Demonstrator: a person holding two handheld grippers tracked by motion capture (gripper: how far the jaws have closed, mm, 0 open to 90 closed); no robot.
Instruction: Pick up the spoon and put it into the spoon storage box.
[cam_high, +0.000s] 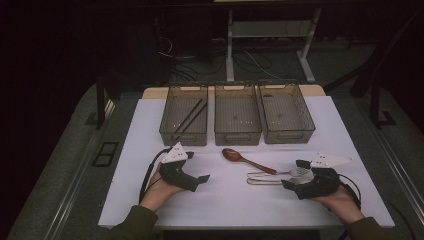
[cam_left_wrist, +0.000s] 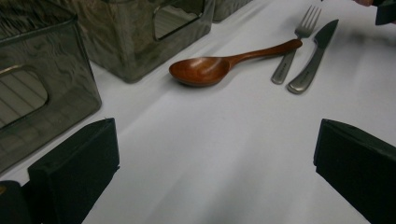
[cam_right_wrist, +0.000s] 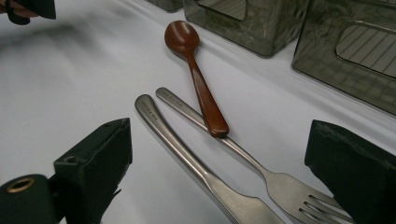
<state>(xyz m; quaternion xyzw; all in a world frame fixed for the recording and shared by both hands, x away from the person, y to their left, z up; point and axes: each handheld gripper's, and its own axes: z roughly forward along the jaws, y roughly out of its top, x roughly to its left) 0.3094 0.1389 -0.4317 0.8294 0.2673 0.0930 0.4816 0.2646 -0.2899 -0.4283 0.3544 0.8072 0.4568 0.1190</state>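
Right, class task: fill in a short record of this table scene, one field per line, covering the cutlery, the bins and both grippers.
surface: white table
bins: three clear bins in a row at the far side
left bin contents: dark chopsticks
cutlery: wooden spoon, fork, knife
spoon and fork: spoon handle lies across the fork handle
left gripper: open, nothing between its fingers
right gripper: open, at the fork's tines

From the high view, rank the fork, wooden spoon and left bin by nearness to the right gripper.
From the right gripper:
1. Fork, between its open jaws.
2. Wooden spoon, mid-table, handle end by the fork.
3. Left bin, far-left of the row, holding chopsticks.
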